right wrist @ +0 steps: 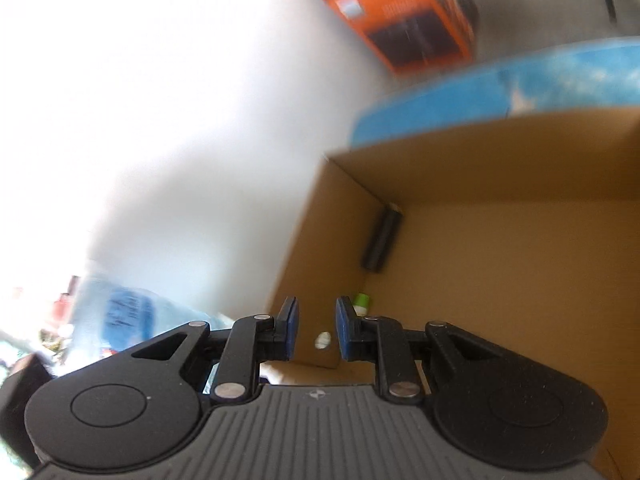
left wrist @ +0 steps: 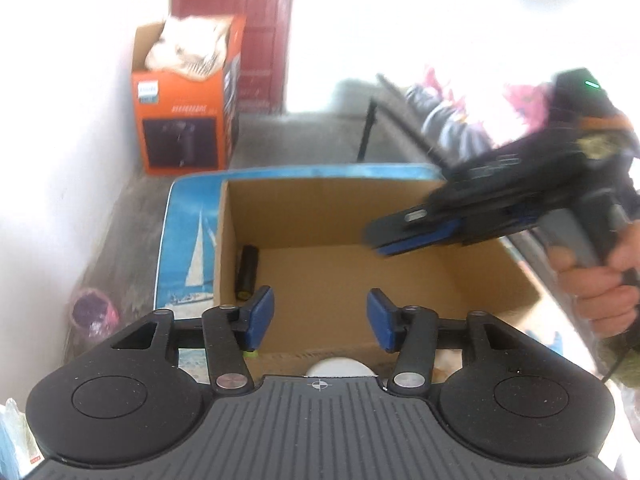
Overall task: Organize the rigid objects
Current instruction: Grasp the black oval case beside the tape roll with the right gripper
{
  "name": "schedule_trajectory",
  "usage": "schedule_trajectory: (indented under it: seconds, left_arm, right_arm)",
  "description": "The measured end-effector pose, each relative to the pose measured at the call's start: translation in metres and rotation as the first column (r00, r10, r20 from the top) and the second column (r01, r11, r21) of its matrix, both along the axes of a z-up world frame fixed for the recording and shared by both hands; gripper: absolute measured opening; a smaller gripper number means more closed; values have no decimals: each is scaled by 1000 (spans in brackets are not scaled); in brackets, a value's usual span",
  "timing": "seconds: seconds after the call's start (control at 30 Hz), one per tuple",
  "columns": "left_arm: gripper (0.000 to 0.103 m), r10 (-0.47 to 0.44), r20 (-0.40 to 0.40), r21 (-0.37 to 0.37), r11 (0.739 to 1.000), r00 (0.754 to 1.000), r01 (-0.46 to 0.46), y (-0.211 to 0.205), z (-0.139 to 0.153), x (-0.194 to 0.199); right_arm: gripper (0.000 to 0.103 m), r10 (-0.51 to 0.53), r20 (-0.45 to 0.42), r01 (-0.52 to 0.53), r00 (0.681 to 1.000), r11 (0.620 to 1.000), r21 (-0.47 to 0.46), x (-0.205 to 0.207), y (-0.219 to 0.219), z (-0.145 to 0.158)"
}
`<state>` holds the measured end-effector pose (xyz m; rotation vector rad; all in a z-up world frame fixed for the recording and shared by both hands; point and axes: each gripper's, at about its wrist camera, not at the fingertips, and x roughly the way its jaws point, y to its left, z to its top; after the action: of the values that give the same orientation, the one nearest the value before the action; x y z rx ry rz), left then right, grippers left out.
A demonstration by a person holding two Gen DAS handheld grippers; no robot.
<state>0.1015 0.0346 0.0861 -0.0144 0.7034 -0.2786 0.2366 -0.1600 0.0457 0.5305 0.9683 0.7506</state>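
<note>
An open cardboard box (left wrist: 320, 208) fills the middle of the left wrist view. A black cylinder (left wrist: 248, 270) lies inside along its left wall, and the right wrist view shows the cylinder (right wrist: 382, 240) in that corner too. A small green-tipped object (right wrist: 362, 302) sits lower in the box (right wrist: 520, 280), beside my right pad. My left gripper (left wrist: 320, 318) hovers open over the box's near edge with nothing between its blue pads. My right gripper (right wrist: 318, 328), held by a hand (left wrist: 600, 292), hangs above the box's right side. Its pads stand a narrow gap apart and hold nothing.
The box rests on a blue board with a sailboat picture (left wrist: 192, 248). An orange carton (left wrist: 180, 120) stuffed with white material stands against the white wall behind. Clothes on a dark rack (left wrist: 448, 120) are at the right. A white round thing (left wrist: 338, 366) lies under my left gripper.
</note>
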Motion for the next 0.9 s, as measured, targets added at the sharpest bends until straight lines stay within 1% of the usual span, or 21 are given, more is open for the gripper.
schedule_trajectory:
  seconds: [0.07,0.13,0.2,0.27,0.33,0.37,0.47,0.53,0.6,0.7,0.77,0.83,0.9]
  left_arm:
    - [56,-25,33,-5,1000,999,26,-5,2,-18]
    - [59,-70,48,-21,997,996,71,-11,-1,-31]
    - [60,-120,39,-35,992,992,121,-22,-10,-43]
    - [60,-176,22,-39,983,984,177,-37,-21,-54]
    - [60,-232,-14,-20,973,973,232,-56,-40,-57]
    - [60,-249,-31,-8,969,968,249,-64,-47,-58]
    - [59,-300,-82,48,951,950,305,-92,-71,-55]
    - [59,-328,-96,88,938,940,336,-108,-82,-51]
    - [58,-341,-122,113,928,932,355,-119,-91,-48]
    - [57,-341,-172,133,922,924,365,-136,-104,-40]
    - [51,-339,-194,140,919,921,368,-137,-112,-44]
    - [49,-328,-216,130,924,920,360,-136,-113,-42]
    - [43,-322,-221,123,927,921,353,-134,-113,-42]
  right_arm:
    - [22,-49,69,46,996,998,37,-33,-30,13]
    - [24,-105,114,98,988,993,66,-66,-57,16]
    - [26,-169,126,160,978,984,79,-96,-80,7]
    - [27,-225,108,217,968,973,75,-123,-89,-10]
    - [27,-278,75,274,958,960,61,-145,-97,-35]
    - [27,-307,39,304,951,950,67,-151,-106,-50]
    - [27,-362,-98,372,927,921,119,-168,-118,-96]
    - [27,-369,-193,401,909,901,167,-171,-122,-120]
    - [28,-373,-265,425,889,888,177,-178,-125,-141]
    - [28,-371,-323,443,870,877,186,-177,-129,-154]
    - [28,-372,-336,450,865,872,193,-176,-132,-158]
    - [28,-373,-341,453,863,870,194,-172,-133,-161]
    - [28,-368,-355,457,860,863,213,-169,-133,-166]
